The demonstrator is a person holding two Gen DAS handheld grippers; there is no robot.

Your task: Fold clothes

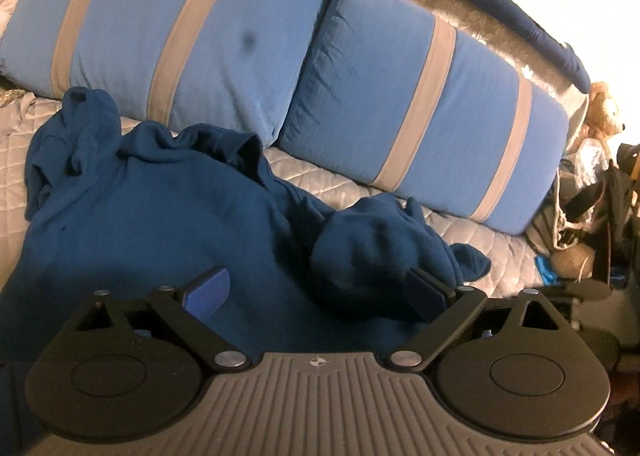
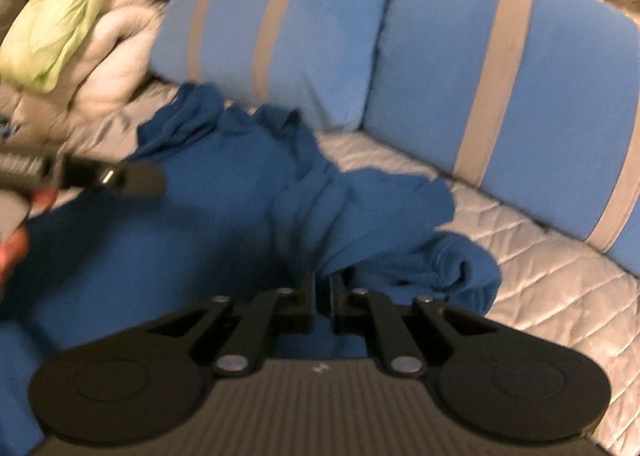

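Left gripper (image 1: 318, 292) is spread wide w/ nothing in it, right gripper (image 2: 322, 288) pinched onto the blue sweater (image 2: 180, 216) on the quilt (image 2: 540, 256).

Two blue striped pillows (image 1: 168, 28) lean on a quilted bedspread (image 1: 472, 232) beside a teddy bear (image 1: 606, 108).
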